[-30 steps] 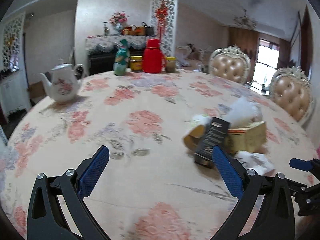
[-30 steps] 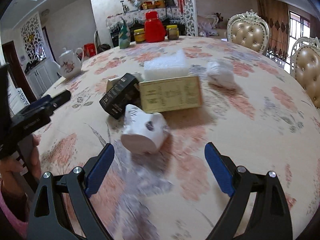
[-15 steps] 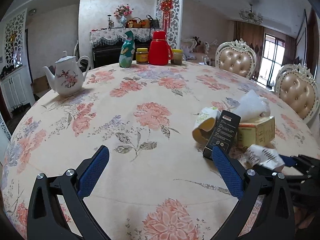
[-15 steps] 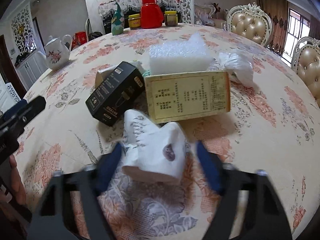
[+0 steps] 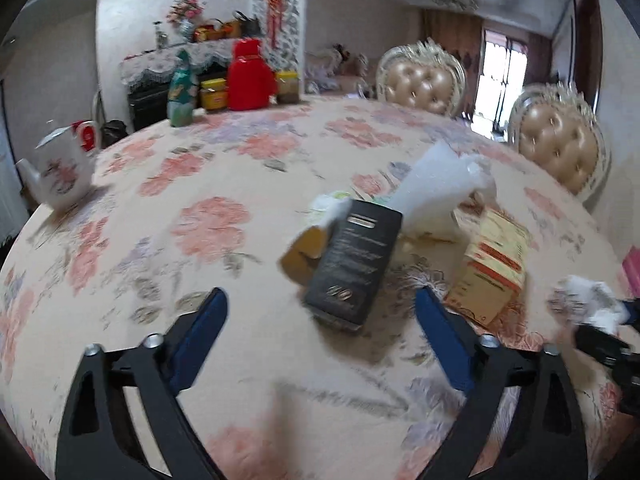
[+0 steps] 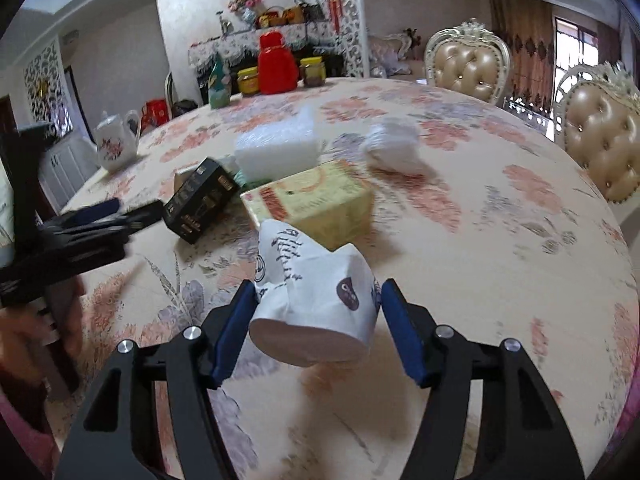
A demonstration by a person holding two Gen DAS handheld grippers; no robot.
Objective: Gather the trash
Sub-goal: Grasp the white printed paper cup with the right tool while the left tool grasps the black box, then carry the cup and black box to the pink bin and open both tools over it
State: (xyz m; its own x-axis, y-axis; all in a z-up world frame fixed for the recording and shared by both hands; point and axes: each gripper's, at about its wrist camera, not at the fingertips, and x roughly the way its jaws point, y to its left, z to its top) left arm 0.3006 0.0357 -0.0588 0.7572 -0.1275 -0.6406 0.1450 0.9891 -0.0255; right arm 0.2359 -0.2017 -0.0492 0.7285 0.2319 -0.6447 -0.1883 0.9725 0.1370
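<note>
Trash lies in a loose pile on the flowered counter (image 5: 208, 320). From the left wrist, the left claw (image 5: 320, 308) hangs over the cloth with its jaws spread; they have just been closing a little, and the pads touch nothing, though the near end of a black box (image 5: 356, 264) sits in the gap between them. A brown carton (image 5: 300, 256) peeks out just left of the box, white foam (image 5: 432, 192) stands behind it, and a yellow box (image 5: 492, 272) lies to its right. At the far right edge a blurred white wrapper (image 5: 584, 300) shows in the tip of the other claw. A teapot (image 5: 60, 176) stands at the counter's left rim, and a red flask (image 5: 250, 76), a green bottle (image 5: 182, 94) and jars stand at the far rim. Two padded chairs (image 5: 560, 140) stand beyond.

From the right wrist, the right claw (image 6: 318, 304) has just been closing and now grips a white paper cup (image 6: 316, 300) printed with dark script, both blue pads pressed to its sides, the cup on its side with its round base toward the camera. Just behind it lies the yellow box (image 6: 312, 200), then the foam (image 6: 276, 148) and a crumpled white bag (image 6: 396, 148). The black box (image 6: 200, 200) lies to the left, with the left claw (image 6: 108, 216) reaching in beside it.
</note>
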